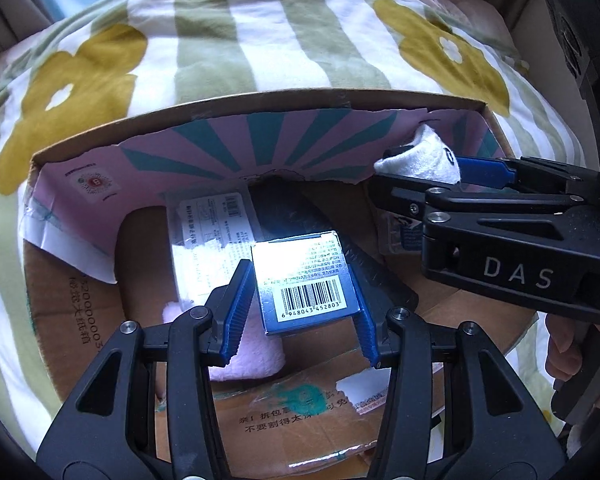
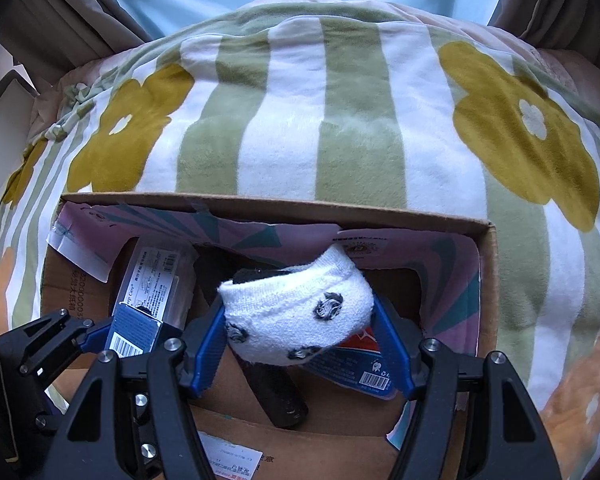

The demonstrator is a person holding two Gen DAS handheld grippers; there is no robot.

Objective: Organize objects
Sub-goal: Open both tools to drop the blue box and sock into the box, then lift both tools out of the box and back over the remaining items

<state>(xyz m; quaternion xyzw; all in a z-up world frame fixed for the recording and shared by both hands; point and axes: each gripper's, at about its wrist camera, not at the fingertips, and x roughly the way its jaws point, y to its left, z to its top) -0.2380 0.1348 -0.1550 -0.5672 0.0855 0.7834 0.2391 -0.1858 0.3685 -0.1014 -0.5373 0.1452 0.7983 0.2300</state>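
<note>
Left wrist view showed the left gripper (image 1: 300,312) pinching a blue box (image 1: 306,280) over the cardboard box (image 1: 260,100); rightward, the right gripper (image 2: 300,344) clamped a white sock (image 2: 300,316). Lowering each well inside before releasing seemed wisest.

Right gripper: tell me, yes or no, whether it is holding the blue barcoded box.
No: the right gripper is shut on the white sock, while the blue box sits between the left gripper's fingers.
</note>
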